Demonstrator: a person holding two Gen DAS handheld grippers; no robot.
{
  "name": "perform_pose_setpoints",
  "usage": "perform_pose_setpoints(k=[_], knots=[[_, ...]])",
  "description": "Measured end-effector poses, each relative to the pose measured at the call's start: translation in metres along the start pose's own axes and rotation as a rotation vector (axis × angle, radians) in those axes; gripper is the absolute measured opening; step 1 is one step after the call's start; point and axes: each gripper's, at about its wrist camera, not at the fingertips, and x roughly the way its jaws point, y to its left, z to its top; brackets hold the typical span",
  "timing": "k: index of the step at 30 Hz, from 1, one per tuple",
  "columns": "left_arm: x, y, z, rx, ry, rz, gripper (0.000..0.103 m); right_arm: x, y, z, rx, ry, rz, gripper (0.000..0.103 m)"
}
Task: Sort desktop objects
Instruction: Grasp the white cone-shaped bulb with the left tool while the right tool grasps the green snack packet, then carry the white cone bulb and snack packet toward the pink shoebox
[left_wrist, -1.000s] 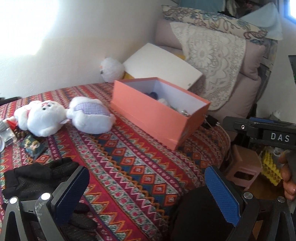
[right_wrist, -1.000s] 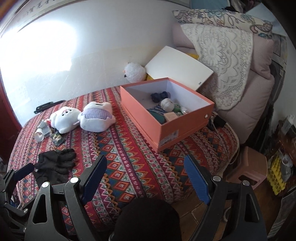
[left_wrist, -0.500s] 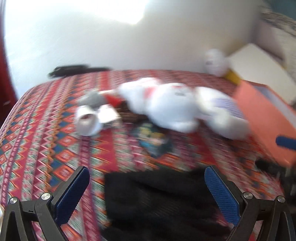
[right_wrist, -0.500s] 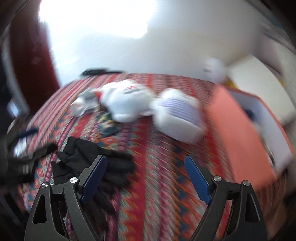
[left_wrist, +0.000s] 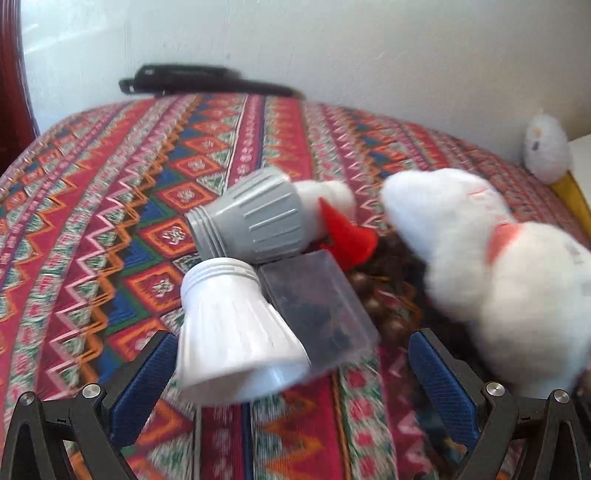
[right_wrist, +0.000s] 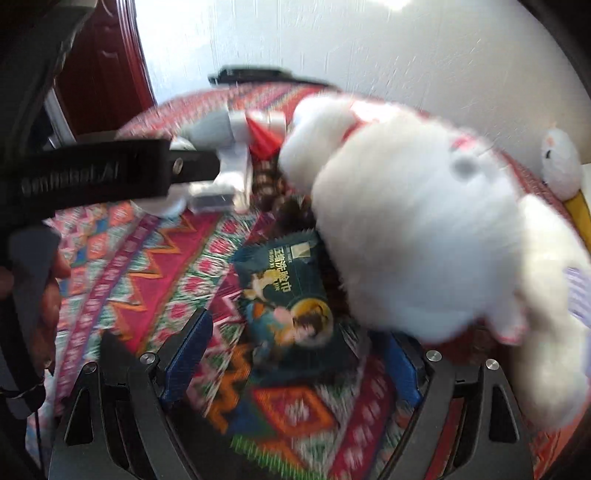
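Hovering: left tool (left_wrist: 291, 373), fingers spread apart, flanking white cup (left_wrist: 236, 332) lying at 12 o'clock on tabletop (left_wrist: 110, 206)
Right tool (right_wrist: 291, 354): gaping wide, straddling dark packet (right_wrist: 291, 295)
Plush (right_wrist: 424, 236): lying at 2 o'clock, touching packet

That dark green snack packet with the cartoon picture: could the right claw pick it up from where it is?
Probably yes. The right claw is open, and the dark green snack packet lies flat on the patterned cloth right between its blue pads. The fluffy white plush toy crowds the packet's right edge and might get pinched.
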Motion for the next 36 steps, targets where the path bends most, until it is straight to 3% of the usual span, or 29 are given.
perform_pose_setpoints(k=[1, 3, 4, 6, 8, 10, 22, 29, 36], knots=[[0.008, 0.001, 0.000, -0.006, 0.005, 0.007, 0.102, 0.007, 0.001, 0.001, -0.004, -0.001, 0.000, 0.086], [0.013, 0.001, -0.003, -0.005, -0.008, 0.007, 0.098, 0.012, 0.003, 0.004, -0.022, -0.017, -0.002, 0.064], [0.015, 0.001, -0.004, -0.003, -0.019, 0.006, 0.096, 0.011, 0.004, 0.006, -0.032, -0.028, -0.004, 0.047], [0.015, 0.001, -0.008, 0.002, -0.041, 0.005, 0.091, 0.007, 0.002, 0.005, -0.015, -0.028, -0.001, 0.047], [0.005, 0.000, -0.009, -0.001, -0.063, 0.012, 0.072, 0.001, 0.001, 0.003, -0.006, -0.030, 0.013, 0.047], [-0.006, 0.003, -0.008, -0.003, -0.081, 0.035, 0.062, -0.011, 0.003, -0.001, -0.007, -0.040, 0.025, 0.047], [-0.095, -0.014, -0.036, 0.000, -0.159, 0.039, 0.062, -0.120, 0.015, -0.027, -0.017, -0.140, 0.063, 0.047], [-0.168, -0.052, -0.088, 0.029, -0.198, -0.064, 0.062, -0.183, 0.011, -0.056, -0.001, -0.191, 0.054, 0.047], [-0.224, -0.094, -0.128, 0.122, -0.216, -0.160, 0.062, -0.239, -0.004, -0.101, 0.050, -0.218, 0.026, 0.047]])
